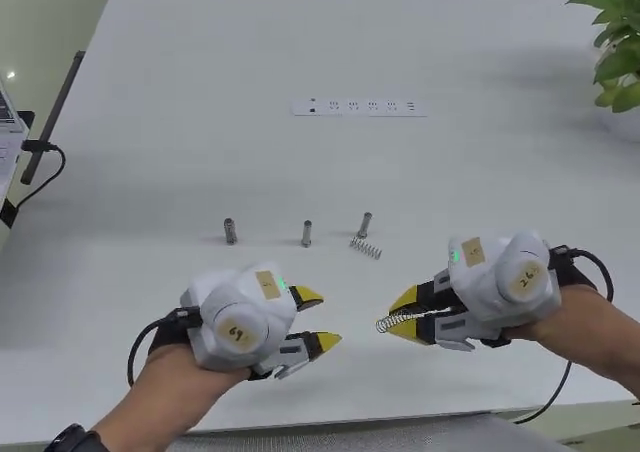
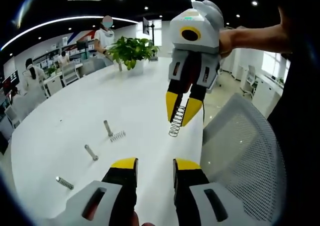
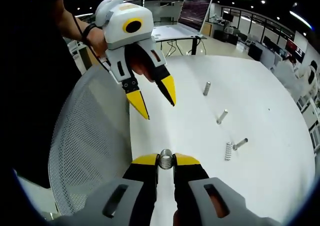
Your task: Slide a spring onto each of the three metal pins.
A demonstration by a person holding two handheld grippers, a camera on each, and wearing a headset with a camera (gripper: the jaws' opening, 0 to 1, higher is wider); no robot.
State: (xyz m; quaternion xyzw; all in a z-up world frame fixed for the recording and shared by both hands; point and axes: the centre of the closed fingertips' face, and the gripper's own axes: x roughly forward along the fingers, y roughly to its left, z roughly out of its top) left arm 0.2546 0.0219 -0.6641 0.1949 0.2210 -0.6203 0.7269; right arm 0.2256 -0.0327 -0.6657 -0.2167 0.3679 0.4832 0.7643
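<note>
Three upright pins (image 1: 306,233) — loose spring (image 1: 366,248) beside the rightmost, second spring (image 1: 400,322) gripped.

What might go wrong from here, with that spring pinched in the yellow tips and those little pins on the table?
1. The right gripper pinches the held spring with part of it sticking out past the tips; it may bend or pop free when pushed onto a pin.
2. The loose spring lies right beside the rightmost pin; a move near that pin could knock it rolling.
</note>
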